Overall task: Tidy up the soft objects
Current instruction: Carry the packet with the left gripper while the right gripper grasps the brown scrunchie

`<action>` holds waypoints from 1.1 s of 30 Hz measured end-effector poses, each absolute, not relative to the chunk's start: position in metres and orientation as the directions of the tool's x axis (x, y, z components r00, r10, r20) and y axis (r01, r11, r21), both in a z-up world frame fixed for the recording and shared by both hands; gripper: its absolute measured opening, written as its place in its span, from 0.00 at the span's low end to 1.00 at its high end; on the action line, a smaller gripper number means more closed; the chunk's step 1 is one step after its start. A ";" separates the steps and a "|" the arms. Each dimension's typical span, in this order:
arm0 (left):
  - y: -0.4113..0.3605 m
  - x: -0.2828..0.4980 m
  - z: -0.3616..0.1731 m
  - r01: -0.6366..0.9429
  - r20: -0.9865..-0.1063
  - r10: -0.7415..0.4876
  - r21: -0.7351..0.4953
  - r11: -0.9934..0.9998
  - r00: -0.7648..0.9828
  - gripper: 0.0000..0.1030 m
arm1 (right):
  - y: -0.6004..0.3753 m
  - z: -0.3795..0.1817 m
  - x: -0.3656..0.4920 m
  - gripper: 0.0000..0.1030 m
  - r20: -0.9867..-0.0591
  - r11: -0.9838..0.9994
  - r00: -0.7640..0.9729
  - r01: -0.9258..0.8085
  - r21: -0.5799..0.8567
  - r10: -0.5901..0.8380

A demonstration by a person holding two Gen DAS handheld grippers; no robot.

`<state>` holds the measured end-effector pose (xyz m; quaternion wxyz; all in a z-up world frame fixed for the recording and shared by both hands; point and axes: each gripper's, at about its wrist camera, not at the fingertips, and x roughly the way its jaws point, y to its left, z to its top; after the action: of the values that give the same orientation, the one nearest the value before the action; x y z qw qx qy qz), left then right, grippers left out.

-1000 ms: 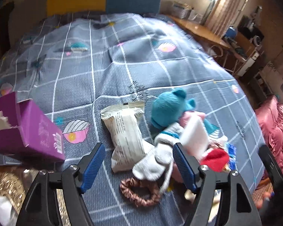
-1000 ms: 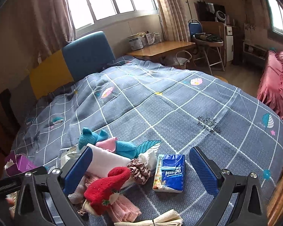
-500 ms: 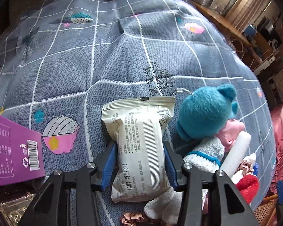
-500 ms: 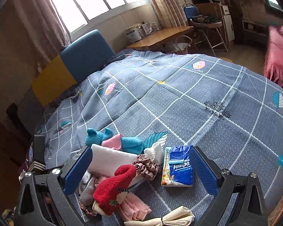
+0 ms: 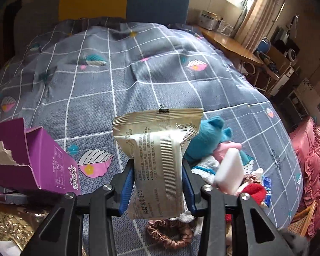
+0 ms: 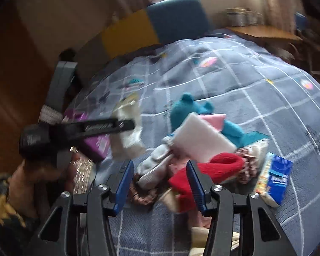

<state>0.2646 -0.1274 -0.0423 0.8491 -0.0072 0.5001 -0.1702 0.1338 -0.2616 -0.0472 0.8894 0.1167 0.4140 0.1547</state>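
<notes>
My left gripper (image 5: 157,183) is shut on a cream tissue pack (image 5: 157,149) and holds it lifted above the grey checked bed cover (image 5: 117,64). A pile of soft things lies to the right: a teal plush (image 5: 211,136), a white block (image 5: 230,170), a red sock (image 5: 253,192), a brown scrunchie (image 5: 168,232). My right gripper (image 6: 160,181) is open and empty, low over the same pile, with grey socks (image 6: 153,164) and the red sock (image 6: 204,170) between its fingers. The left gripper with the pack shows in the right wrist view (image 6: 125,132), blurred.
A torn purple box (image 5: 42,162) sits at the left over a gold patterned thing (image 5: 12,224). A blue Tempo tissue pack (image 6: 275,179) lies right of the pile. A yellow and blue headboard (image 5: 125,0) is at the back, a wooden desk (image 5: 230,44) beyond the bed.
My left gripper closed on the cream pack and lifted it off the bed. My right gripper swung left and down over the pile and its jaws narrowed.
</notes>
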 end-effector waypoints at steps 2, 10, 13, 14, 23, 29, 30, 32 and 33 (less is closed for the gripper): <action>-0.131 0.267 -0.035 0.297 -0.841 -0.308 -0.186 0.937 0.445 0.40 | -0.233 -0.058 0.133 0.42 -0.746 0.920 0.540 -0.269 0.285 0.389; -0.088 0.277 0.023 0.264 -0.771 -0.378 -0.278 0.924 0.512 0.40 | -0.184 -0.119 0.177 0.19 -0.881 0.941 0.367 -0.266 0.209 0.299; -0.040 0.278 0.050 0.210 -0.735 -0.347 -0.276 0.938 0.583 0.40 | -0.184 -0.137 0.183 0.14 -0.903 0.950 0.327 -0.236 0.207 0.278; -0.018 0.278 0.057 0.176 -0.724 -0.325 -0.276 0.945 0.608 0.40 | -0.185 -0.137 0.185 0.14 -0.899 0.949 0.330 -0.227 0.221 0.288; 0.160 0.234 0.040 -0.155 -0.726 -0.089 -0.263 0.952 0.682 0.40 | -0.187 -0.144 0.184 0.11 -0.890 0.949 0.362 -0.246 0.197 0.278; 0.221 0.170 -0.012 -0.278 -0.765 -0.015 -0.253 0.927 0.644 0.40 | -0.184 -0.139 0.175 0.11 -0.884 0.953 0.392 -0.258 0.160 0.255; 0.227 0.161 -0.023 -0.296 -0.775 -0.012 -0.255 0.920 0.632 0.40 | -0.184 -0.140 0.176 0.11 -0.883 0.953 0.395 -0.260 0.156 0.253; 0.236 0.147 -0.043 -0.325 -0.797 -0.006 -0.253 0.912 0.603 0.40 | -0.184 -0.140 0.175 0.11 -0.881 0.953 0.399 -0.262 0.155 0.253; 0.238 0.140 -0.055 -0.333 -0.807 -0.014 -0.259 0.907 0.590 0.40 | -0.184 -0.140 0.176 0.11 -0.880 0.953 0.401 -0.259 0.157 0.254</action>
<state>0.1404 0.2384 -0.0546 0.8699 -0.1954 0.4434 0.0918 0.1756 -0.1838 -0.1401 0.8369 -0.0025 0.5254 0.1533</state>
